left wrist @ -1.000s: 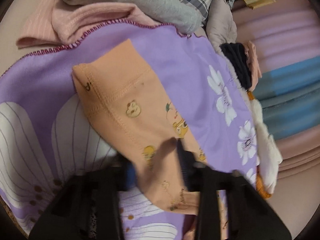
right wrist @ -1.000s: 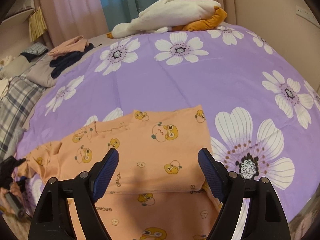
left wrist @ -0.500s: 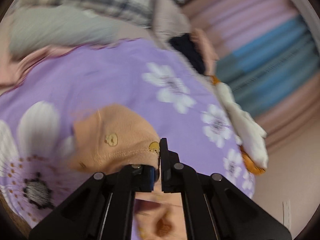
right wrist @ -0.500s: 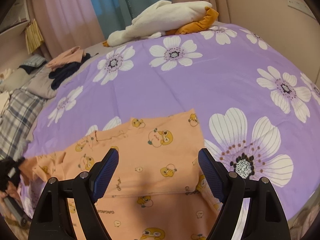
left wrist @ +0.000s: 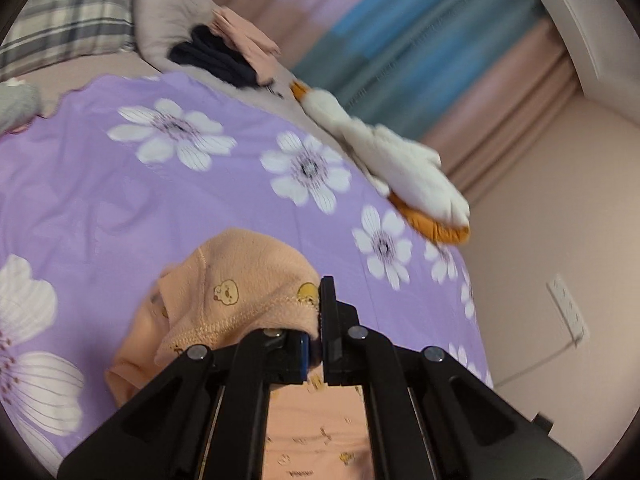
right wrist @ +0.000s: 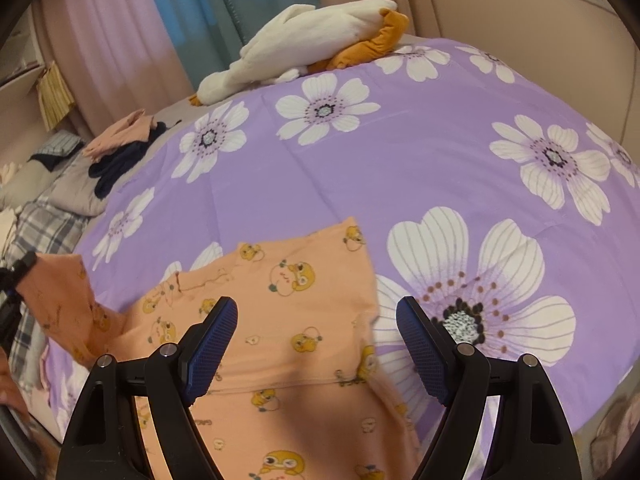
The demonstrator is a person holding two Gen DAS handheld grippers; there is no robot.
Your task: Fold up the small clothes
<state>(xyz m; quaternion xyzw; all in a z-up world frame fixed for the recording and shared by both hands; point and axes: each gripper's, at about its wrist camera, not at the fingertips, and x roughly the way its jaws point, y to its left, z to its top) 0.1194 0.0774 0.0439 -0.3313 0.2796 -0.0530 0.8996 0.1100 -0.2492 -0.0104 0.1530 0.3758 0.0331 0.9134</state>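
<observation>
An orange child's garment [right wrist: 288, 320] with yellow cartoon faces lies on the purple flowered bedspread [right wrist: 400, 152]. In the left wrist view my left gripper [left wrist: 318, 320] is shut on a sleeve of the orange garment [left wrist: 240, 280] and holds it lifted above the bed. The right wrist view shows that raised sleeve [right wrist: 60, 300] at the far left, with the left gripper [right wrist: 16, 276] at its tip. My right gripper [right wrist: 316, 344] hovers open over the garment's flat body, its blue pads [right wrist: 212, 344] touching nothing.
A white and orange plush toy [right wrist: 312, 48] lies at the bed's far edge before pink and blue curtains [right wrist: 180, 12]. Pink and dark clothes [right wrist: 120, 144] and a plaid cloth [right wrist: 36, 232] are piled on the left. A wall socket [left wrist: 568, 312] is on the right.
My left gripper closed on the sleeve, then lifted it and rolled, carrying it up off the bedspread. The right gripper drifted slightly and stayed open.
</observation>
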